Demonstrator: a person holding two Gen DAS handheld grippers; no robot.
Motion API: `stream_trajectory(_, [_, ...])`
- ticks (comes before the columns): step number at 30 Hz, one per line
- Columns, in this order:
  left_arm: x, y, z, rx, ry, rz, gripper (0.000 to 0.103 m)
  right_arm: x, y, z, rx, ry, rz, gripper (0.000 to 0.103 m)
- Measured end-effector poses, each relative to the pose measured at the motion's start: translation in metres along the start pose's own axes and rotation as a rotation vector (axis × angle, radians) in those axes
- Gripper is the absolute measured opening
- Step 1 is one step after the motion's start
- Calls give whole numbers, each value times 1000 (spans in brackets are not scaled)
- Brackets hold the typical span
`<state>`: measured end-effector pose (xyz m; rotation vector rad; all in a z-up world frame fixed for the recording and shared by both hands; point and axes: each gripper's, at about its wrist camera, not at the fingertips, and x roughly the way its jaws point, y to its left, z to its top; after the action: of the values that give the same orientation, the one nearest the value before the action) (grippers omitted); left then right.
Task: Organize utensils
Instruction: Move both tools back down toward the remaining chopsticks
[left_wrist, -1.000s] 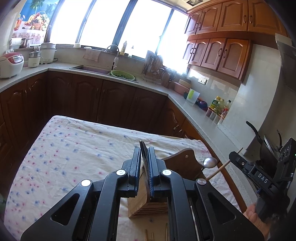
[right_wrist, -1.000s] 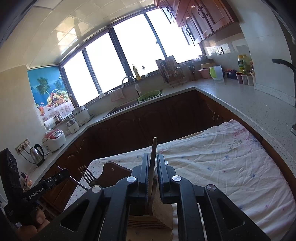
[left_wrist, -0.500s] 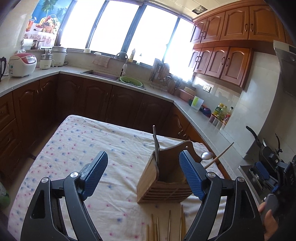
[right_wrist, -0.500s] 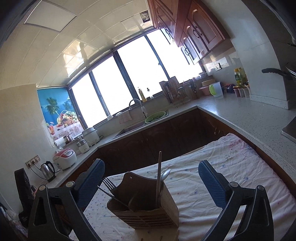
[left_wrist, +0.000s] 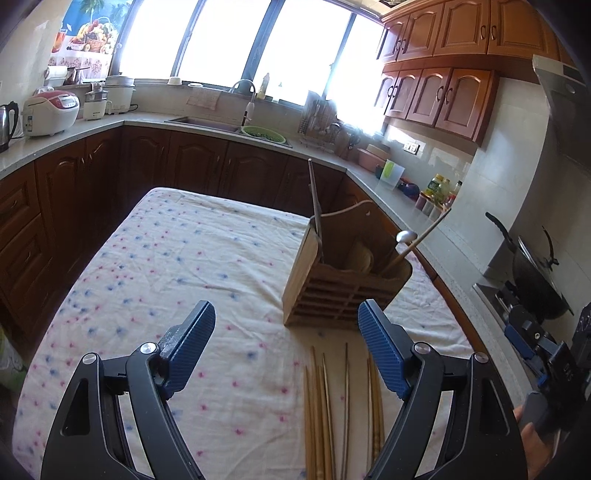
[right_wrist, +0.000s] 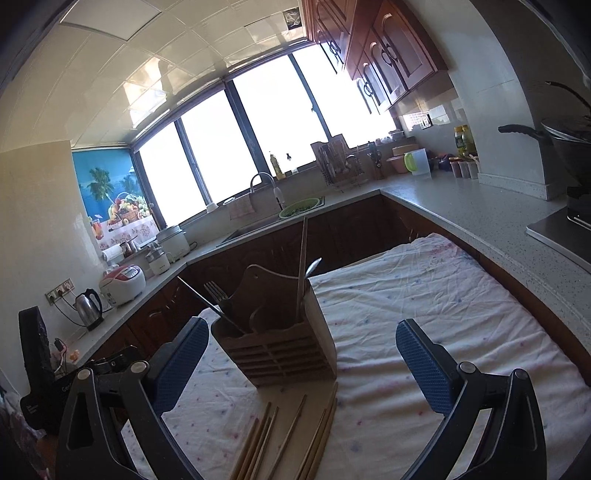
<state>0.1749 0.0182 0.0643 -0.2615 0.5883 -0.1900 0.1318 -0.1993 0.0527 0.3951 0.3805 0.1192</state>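
Observation:
A wooden utensil holder (left_wrist: 343, 280) stands on the floral tablecloth (left_wrist: 177, 266); it also shows in the right wrist view (right_wrist: 280, 347). It holds a fork (right_wrist: 217, 291), a dark stick (left_wrist: 316, 206), a spoon (left_wrist: 405, 236) and a wooden stick (right_wrist: 302, 266). Several wooden chopsticks (left_wrist: 332, 410) lie loose on the cloth in front of it, also in the right wrist view (right_wrist: 291, 439). My left gripper (left_wrist: 286, 343) is open and empty above the chopsticks. My right gripper (right_wrist: 301, 362) is open and empty, near the holder's front.
Dark wooden cabinets and a grey counter (right_wrist: 480, 210) ring the table. A sink (left_wrist: 207, 122) and green colander (left_wrist: 264, 133) sit at the back. A wok (left_wrist: 532, 280) stands on the stove at right. A rice cooker (left_wrist: 50, 112) and kettle (right_wrist: 88, 308) stand at left.
Both grippers opened and let go of their utensils, which now stand in the holder. Both pulled back from the holder, bringing the loose chopsticks into view.

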Motion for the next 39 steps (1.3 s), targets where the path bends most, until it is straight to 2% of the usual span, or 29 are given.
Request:
stream_trajectory(8, [12,6,-41,3,125,26,82,-2,-8,-44,10,109,-30,103])
stream_trajectory(14, [19,5,-57,15,180,43,82,0,-10,-64,10,164,-44,103])
stream_trajectory(29, [44,-5,-60,60,259,47,82,20,-11,-70,-4,230,-50,101])
stream_trajectory(32, [53,-11,-55,75,274,35,77,29,-9,-66,-19,243,-51,95])
stream_trajectory(39, [88,-25,-45,114,340,5,54,64,-12,-56,-28,305,-58,59])
